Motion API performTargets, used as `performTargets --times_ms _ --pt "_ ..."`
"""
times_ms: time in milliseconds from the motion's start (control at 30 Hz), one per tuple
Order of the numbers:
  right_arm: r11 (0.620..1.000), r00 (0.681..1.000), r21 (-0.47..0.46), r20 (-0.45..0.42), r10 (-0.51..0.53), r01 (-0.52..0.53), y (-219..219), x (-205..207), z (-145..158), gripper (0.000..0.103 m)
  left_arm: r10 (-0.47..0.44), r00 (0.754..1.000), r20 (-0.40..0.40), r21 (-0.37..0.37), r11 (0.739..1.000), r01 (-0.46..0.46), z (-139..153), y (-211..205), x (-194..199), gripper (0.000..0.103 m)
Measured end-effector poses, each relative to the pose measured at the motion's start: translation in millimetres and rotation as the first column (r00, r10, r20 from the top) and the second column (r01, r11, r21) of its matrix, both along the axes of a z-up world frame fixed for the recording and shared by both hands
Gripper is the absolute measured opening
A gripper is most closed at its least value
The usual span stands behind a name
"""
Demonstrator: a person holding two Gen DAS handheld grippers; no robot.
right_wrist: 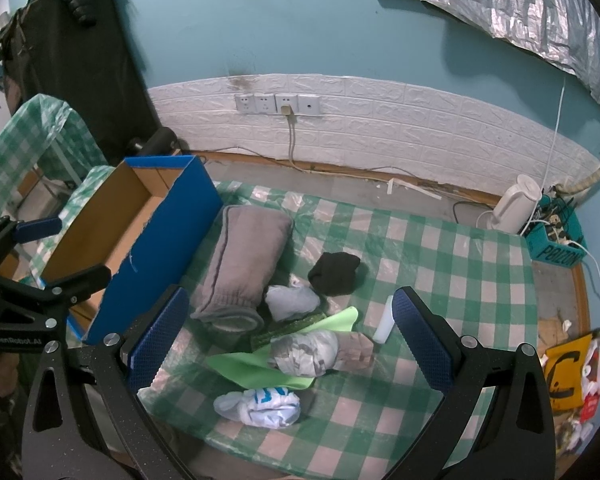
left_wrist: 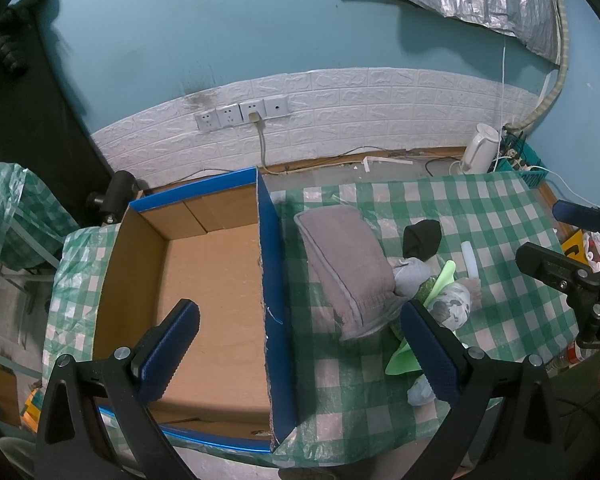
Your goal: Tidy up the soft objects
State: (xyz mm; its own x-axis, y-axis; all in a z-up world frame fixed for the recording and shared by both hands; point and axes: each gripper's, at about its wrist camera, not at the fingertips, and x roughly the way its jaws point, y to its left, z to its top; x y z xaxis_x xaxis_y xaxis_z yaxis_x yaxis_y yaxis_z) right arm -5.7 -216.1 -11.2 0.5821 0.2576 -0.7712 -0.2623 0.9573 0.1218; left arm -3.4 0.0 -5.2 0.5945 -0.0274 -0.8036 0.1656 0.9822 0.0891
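Soft items are lying mid-frame: grey folded towel (right_wrist: pixel 244 264), black sock (right_wrist: pixel 334 272), camouflage bundle (right_wrist: pixel 304 352). Left gripper (left_wrist: pixel 296 352) and right gripper (right_wrist: pixel 292 344) are both hovering with jaws spread, holding nothing.

In the left wrist view, the left tool's right finger (left_wrist: pixel 432 350) covers part of the green cloth (left_wrist: pixel 400 362) and most of the white-and-blue bundle (left_wrist: pixel 418 392), and the grey towel (left_wrist: pixel 350 268) hides the near side of the pale grey sock (left_wrist: pixel 410 276). The right tool (left_wrist: pixel 568 264) is cut off by the picture's right edge there, so how its jaws stand cannot be told. In the right wrist view, the blue box (right_wrist: pixel 160 248) wall hides most of the box floor, and the lettering on the teal crate (right_wrist: pixel 556 254) runs out of reach behind its corner.
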Motion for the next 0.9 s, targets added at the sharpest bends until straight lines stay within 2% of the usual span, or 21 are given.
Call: performTargets --times_ms 533,900 --pt "1.000 1.000 -0.008 -0.004 -0.009 0.009 -7 -1 -4 0.101 -0.002 1.000 -0.006 0.000 1.000 0.002 -2 0 -1 0.101" --pt "0.997 0.997 -0.035 -0.047 -0.066 0.064 -30 7 -21 0.101 -0.003 0.997 -0.078 -0.011 1.000 0.002 -26 -15 -10 0.101"
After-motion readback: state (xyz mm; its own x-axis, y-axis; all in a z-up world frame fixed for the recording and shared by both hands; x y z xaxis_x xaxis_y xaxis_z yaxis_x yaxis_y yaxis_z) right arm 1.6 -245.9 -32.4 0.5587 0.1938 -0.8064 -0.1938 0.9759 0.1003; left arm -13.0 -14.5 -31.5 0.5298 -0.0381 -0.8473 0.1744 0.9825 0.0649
